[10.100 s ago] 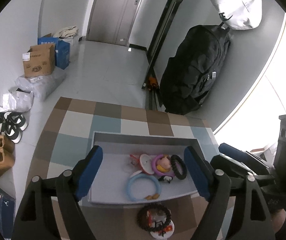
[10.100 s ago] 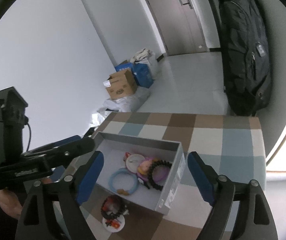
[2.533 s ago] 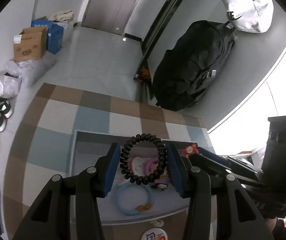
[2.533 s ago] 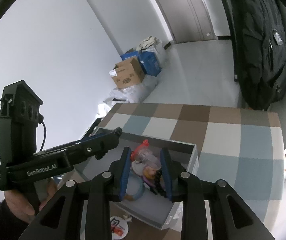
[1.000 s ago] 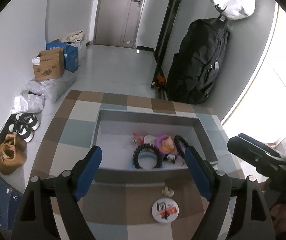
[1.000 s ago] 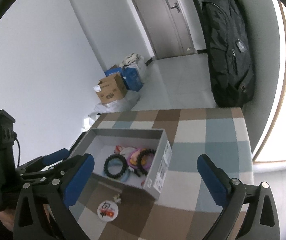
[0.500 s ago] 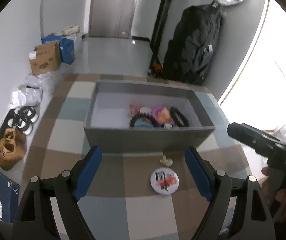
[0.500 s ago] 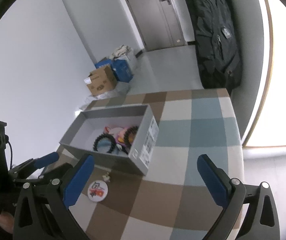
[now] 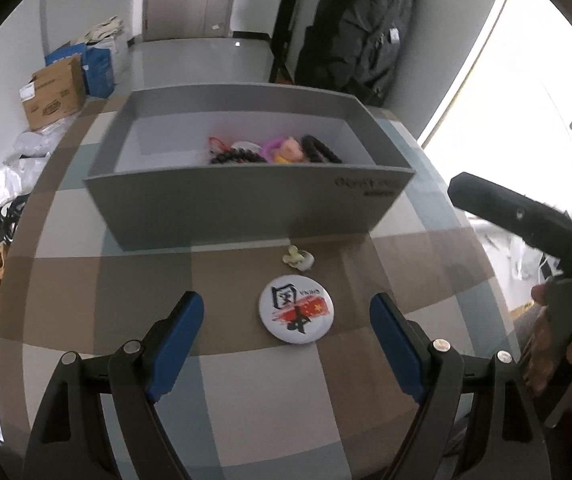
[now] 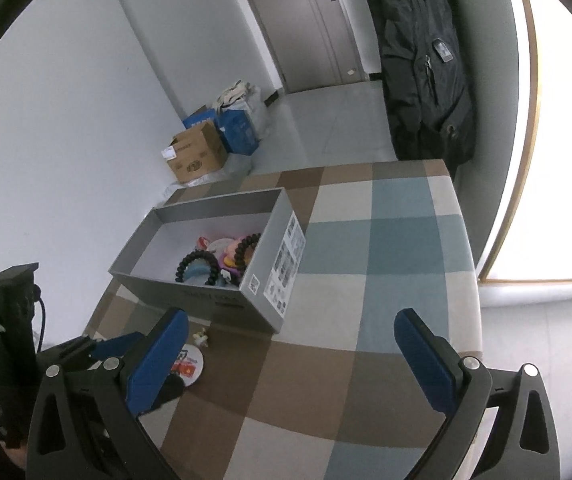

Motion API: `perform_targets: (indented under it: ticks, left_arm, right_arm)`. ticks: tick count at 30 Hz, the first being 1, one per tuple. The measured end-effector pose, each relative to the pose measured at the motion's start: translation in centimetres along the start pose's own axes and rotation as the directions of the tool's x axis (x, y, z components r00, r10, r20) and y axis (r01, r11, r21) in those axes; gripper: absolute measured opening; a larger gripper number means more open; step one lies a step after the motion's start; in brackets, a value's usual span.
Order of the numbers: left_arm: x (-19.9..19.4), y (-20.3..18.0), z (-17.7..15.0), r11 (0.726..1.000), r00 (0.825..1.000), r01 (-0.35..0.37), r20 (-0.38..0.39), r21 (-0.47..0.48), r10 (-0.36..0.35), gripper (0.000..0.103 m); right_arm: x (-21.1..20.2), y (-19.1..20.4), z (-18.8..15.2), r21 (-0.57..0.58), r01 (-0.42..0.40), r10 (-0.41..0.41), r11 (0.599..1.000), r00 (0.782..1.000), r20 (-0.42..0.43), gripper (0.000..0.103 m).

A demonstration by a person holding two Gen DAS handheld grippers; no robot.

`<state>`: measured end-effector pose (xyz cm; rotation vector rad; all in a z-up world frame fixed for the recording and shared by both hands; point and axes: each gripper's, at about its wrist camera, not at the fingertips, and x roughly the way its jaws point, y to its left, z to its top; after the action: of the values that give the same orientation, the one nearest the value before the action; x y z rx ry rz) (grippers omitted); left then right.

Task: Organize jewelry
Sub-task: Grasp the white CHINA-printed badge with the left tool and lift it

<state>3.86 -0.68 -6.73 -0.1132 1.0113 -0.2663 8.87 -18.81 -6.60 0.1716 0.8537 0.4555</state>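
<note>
- Round badge (image 9: 296, 309) lying flat on the checkered tablecloth (image 9: 85, 288), outside the grey box (image 9: 245, 216), at about 6 o'clock from its near wall; probably the next thing to collect.
- Small pale trinket (image 9: 298, 259) resting between badge and box wall, just beside the wall, at 12 o'clock from the badge; also not yet put away.
- Inside the box, gathered toward the middle and right: black bead bracelet (image 10: 197, 266), second black bracelet (image 10: 245, 248), pink and yellow pieces (image 9: 286, 148); likely grouped so to keep the left part free.
- Left gripper (image 9: 286, 330) with jaws wide apart, nothing between them, hovering low with the badge framed near the centre, seemingly lined up for a pick.
- Right gripper (image 10: 290, 352) also spread wide and holding nothing, aimed at the bare cloth at 3 o'clock of the box, seemingly kept out of the way.
- Flat badge probably hard to pinch; risk of sliding on the cloth.
</note>
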Motion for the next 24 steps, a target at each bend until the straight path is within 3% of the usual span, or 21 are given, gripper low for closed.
perform_targets:
  ticks: [10,16,21,24]
  left_arm:
    - [0.35,-0.38,-0.52,0.999,0.999,-0.035,-0.015,0.035,0.036,0.081]
    - [0.47,-0.73,-0.43,0.995,0.997,-0.079,-0.009,0.061,0.079,0.066]
    - [0.37,-1.00,-0.57,0.987,0.992,-0.124,0.001,0.106,0.125,0.040]
    - [0.38,-0.74,-0.55,0.987,0.993,-0.114,0.000,0.109,0.115,0.038]
  right_arm:
    - [-0.23,-0.53,0.05,0.021,-0.003,0.003,1.000,1.000,-0.001,0.103]
    - [-0.29,-0.64,0.05,0.022,-0.001,0.001,1.000,1.000,-0.003,0.103]
    - [-0.29,-0.76,0.07,0.026,0.002,-0.002,1.000,1.000,-0.004,0.103]
    - [-0.27,-0.65,0.02,0.021,0.006,-0.006,1.000,1.000,-0.005,0.103]
